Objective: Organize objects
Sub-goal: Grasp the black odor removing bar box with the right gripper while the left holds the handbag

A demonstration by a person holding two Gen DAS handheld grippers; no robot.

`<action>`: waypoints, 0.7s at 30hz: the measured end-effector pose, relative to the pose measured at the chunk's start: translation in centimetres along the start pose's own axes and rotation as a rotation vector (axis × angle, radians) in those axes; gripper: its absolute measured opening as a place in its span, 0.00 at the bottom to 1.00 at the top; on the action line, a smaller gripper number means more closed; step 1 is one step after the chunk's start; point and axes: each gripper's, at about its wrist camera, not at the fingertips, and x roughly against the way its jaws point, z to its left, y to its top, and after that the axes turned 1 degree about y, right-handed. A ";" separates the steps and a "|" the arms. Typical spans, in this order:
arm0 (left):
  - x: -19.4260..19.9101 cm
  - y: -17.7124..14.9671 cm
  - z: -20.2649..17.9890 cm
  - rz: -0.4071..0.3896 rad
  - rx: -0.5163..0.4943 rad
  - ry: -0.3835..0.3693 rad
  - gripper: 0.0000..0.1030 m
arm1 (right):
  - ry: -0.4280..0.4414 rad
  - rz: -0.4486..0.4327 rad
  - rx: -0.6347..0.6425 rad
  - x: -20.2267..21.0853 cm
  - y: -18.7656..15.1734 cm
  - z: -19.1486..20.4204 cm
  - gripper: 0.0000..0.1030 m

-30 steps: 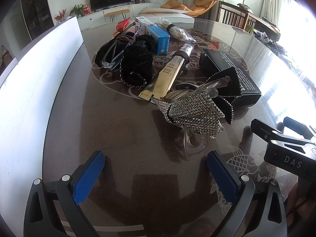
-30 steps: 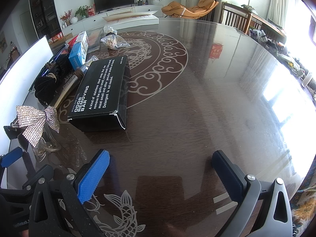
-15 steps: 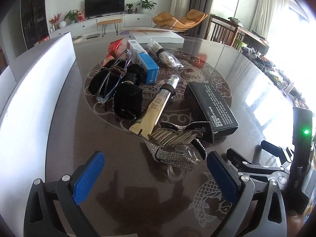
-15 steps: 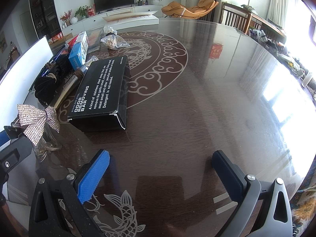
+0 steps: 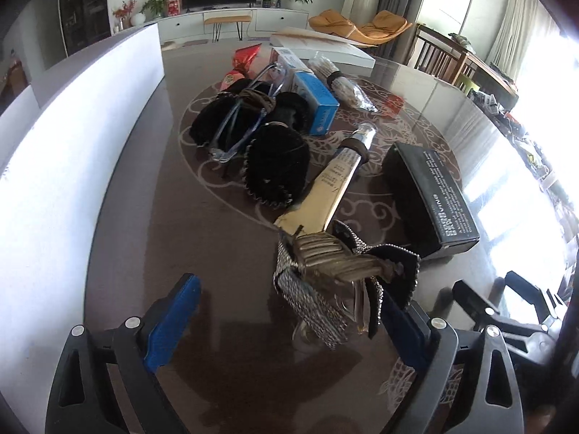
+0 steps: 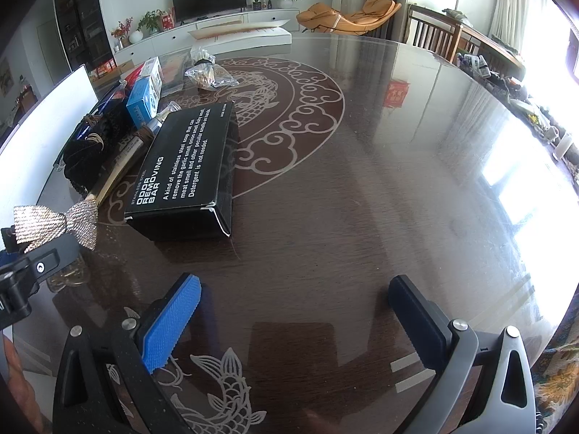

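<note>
A rhinestone bow hair clip [image 5: 325, 264] lies on the dark glass-topped table [image 5: 181, 238], at the near end of a gold tube [image 5: 325, 199]. My left gripper [image 5: 286, 325] hovers over the bow with its jaws closing. The bow sits between the fingers close to the right pad [image 5: 398, 325], and the left pad [image 5: 173, 318] is well clear of it. In the right wrist view the bow [image 6: 54, 220] shows at the left edge, behind a left finger [image 6: 32, 267]. My right gripper [image 6: 295, 314] stands open over bare table with nothing between its fingers.
A black odor-bar box [image 6: 188, 166] lies right of the tube. Beyond it are black velvet hair pieces [image 5: 275, 166], clear glasses [image 5: 246, 123], a blue box [image 5: 315, 97], a bag of swabs [image 5: 343, 86] and a red packet [image 5: 242, 61]. A white panel [image 5: 72, 126] runs along the left.
My left gripper has moved forward over the bow, which now sits low between its fingers, and its jaws have narrowed a little. The right gripper has kept still.
</note>
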 end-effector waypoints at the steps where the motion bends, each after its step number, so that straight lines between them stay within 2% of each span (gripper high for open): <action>1: 0.2 -0.1 0.3 -0.006 -0.006 0.007 0.93 | -0.001 0.000 0.000 0.0 0.0 0.0 1.00; 6: 0.0 0.6 -0.6 -0.014 -0.046 -0.032 0.93 | -0.002 0.000 -0.001 0.0 0.2 0.0 1.00; 8: -0.8 0.9 -1.6 -0.013 -0.085 -0.003 0.93 | -0.002 0.000 -0.001 0.0 0.2 0.0 1.00; 9: -1.1 0.9 -1.7 -0.013 -0.090 0.017 0.78 | 0.001 0.001 -0.001 0.0 0.2 -0.1 1.00; 10: -1.2 0.9 -1.7 -0.018 -0.080 0.007 0.51 | 0.008 0.004 0.000 0.0 0.3 -0.1 1.00; 11: -1.2 0.9 -1.4 -0.012 -0.057 0.000 0.52 | 0.022 0.009 -0.006 0.1 0.3 -0.4 1.00; 13: -0.5 0.5 -0.5 -0.028 -0.005 -0.021 0.52 | 0.129 -0.009 -0.084 1.1 0.5 -1.9 1.00; 15: 0.5 -0.2 0.0 -0.053 0.001 -0.028 0.52 | 0.210 -0.012 -0.133 2.2 1.3 -3.0 1.00; 18: 2.2 -1.0 0.0 -0.084 -0.022 -0.037 0.52 | 0.237 0.052 -0.073 2.5 4.9 -1.5 1.00; 21: 3.6 -1.1 -0.3 -0.100 -0.038 -0.042 0.52 | 0.197 0.117 0.029 1.0 8.8 2.0 0.99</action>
